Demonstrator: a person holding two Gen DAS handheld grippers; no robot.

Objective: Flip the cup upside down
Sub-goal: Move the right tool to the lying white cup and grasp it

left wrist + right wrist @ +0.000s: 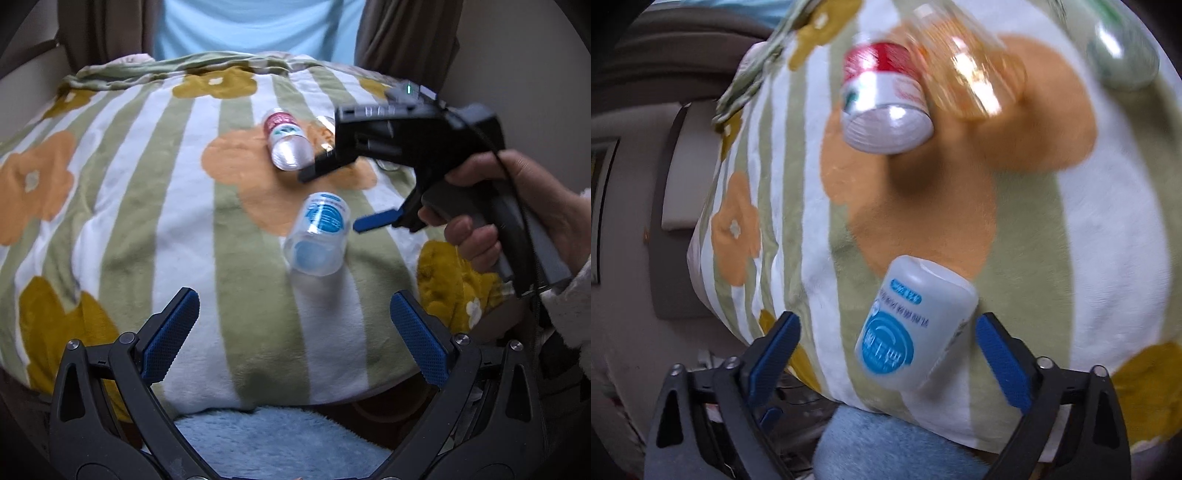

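blue-print cup [916, 325] between spread right hand-held gripper [886, 347]

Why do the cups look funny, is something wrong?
They lie tipped over on the blanket, not standing. The blue cup lies on its side near the right gripper, whose jaws are open. The red cup lies farther back. Nothing looks spilled.

a red-labelled cup [886, 99] and an amber glass [975, 77] lie far ahead of the jaws on a flowered striped blanket [184, 206].
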